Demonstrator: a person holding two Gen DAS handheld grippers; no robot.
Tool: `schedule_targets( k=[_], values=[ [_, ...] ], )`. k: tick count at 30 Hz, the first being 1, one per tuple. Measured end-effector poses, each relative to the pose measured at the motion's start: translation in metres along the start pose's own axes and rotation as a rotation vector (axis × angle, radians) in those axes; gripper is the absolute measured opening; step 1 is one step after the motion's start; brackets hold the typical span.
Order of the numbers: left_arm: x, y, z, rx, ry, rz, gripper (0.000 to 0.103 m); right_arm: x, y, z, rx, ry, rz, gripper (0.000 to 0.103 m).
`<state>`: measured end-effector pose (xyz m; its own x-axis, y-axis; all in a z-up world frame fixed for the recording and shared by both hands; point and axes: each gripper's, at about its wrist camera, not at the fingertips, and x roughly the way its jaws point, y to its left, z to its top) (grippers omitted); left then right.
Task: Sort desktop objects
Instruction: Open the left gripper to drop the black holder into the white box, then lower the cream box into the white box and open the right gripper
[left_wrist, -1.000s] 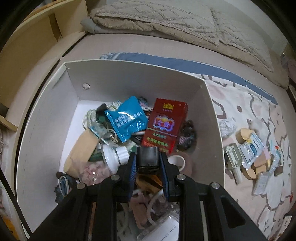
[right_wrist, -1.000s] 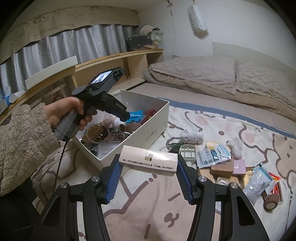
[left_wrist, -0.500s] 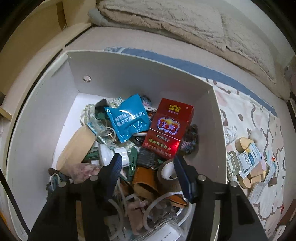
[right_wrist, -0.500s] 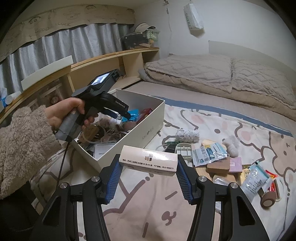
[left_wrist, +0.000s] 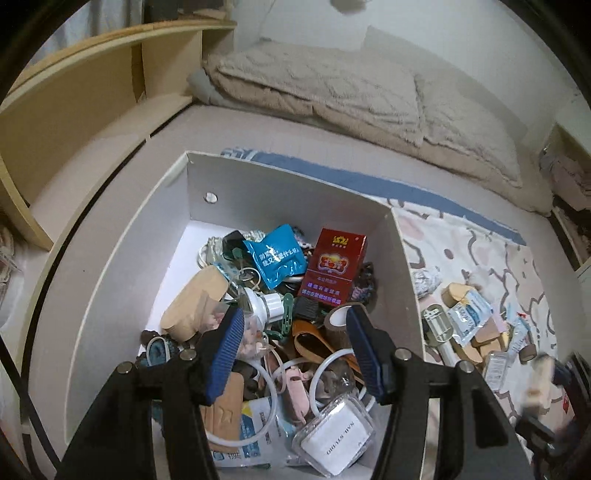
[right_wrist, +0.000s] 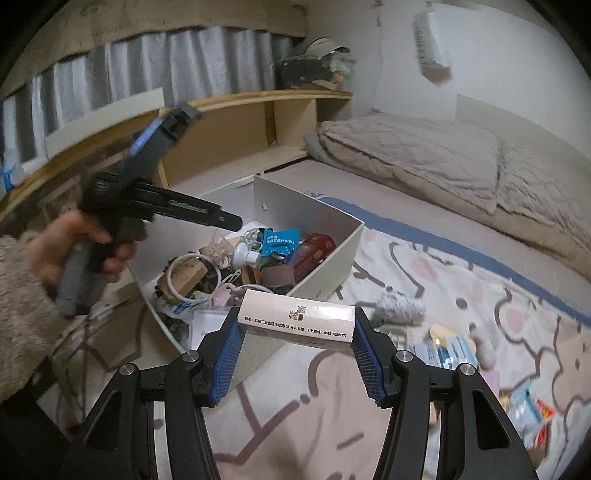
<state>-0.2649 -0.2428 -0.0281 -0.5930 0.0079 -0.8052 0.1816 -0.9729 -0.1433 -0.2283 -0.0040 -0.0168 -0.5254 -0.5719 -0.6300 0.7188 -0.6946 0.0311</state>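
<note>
Hanging at the frame's bottom, the left gripper (left_wrist: 293, 345) is spread, empty, above the white box (left_wrist: 122, 280); the right gripper (right_wrist: 295, 341) pinches a cream carton (right_wrist: 295, 322).

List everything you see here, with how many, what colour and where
storage box: one, white, on the bed, full of small items
cigarette pack: one, red, inside the box
sachet: one, blue, inside, beside the pack
tape roll: one, brown, inside
clear case: one, near corner
loose items: several, mixed, on the patterned sheet
pillows: two, beige, bed's far end
carton: one, white, in right gripper
left gripper: open, empty, above the box
right gripper: shut on carton
</note>
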Motion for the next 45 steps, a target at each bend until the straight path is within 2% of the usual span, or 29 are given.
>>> schedule_targets(
  k=[6,10,19,26,30,32,36,37,38,40,42,45],
  values=[
    [-0.015,0.009,-0.005,0.002,-0.044,-0.031,0.058,0.043,0.017,0.026,-0.207,0.094,-0.049,0.058],
    [-0.017,0.016,-0.004,-0.007,-0.059,-0.039,0.058,0.068,0.032,0.033,-0.341,0.191,-0.033,0.058],
    [-0.016,0.037,-0.014,-0.039,-0.056,-0.059,0.058,0.105,0.067,0.019,-0.576,0.4,0.014,0.058],
    [-0.02,0.051,-0.022,-0.051,-0.062,-0.052,0.058,0.126,0.087,0.013,-0.73,0.533,0.0,0.058],
    [-0.018,0.057,-0.023,-0.06,-0.06,-0.06,0.058,0.134,0.087,0.012,-0.756,0.607,-0.004,0.058],
    [-0.016,0.058,-0.023,-0.073,-0.051,-0.077,0.058,0.137,0.086,0.013,-0.758,0.622,-0.014,0.058],
    [-0.015,0.057,-0.023,-0.057,-0.052,-0.058,0.058,0.143,0.085,0.013,-0.777,0.637,-0.06,0.058],
    [-0.015,0.057,-0.024,-0.054,-0.052,-0.056,0.058,0.144,0.085,0.013,-0.779,0.635,-0.073,0.06],
    [-0.015,0.056,-0.024,-0.052,-0.05,-0.055,0.059,0.145,0.085,0.013,-0.783,0.632,-0.082,0.071],
    [-0.015,0.056,-0.025,-0.052,-0.053,-0.051,0.064,0.145,0.084,0.012,-0.797,0.618,-0.114,0.083],
    [-0.015,0.056,-0.025,-0.05,-0.058,-0.049,0.066,0.145,0.082,0.013,-0.784,0.61,-0.124,0.083],
    [-0.015,0.054,-0.024,-0.05,-0.059,-0.046,0.066,0.139,0.078,0.017,-0.766,0.553,-0.15,0.084]
  ],
)
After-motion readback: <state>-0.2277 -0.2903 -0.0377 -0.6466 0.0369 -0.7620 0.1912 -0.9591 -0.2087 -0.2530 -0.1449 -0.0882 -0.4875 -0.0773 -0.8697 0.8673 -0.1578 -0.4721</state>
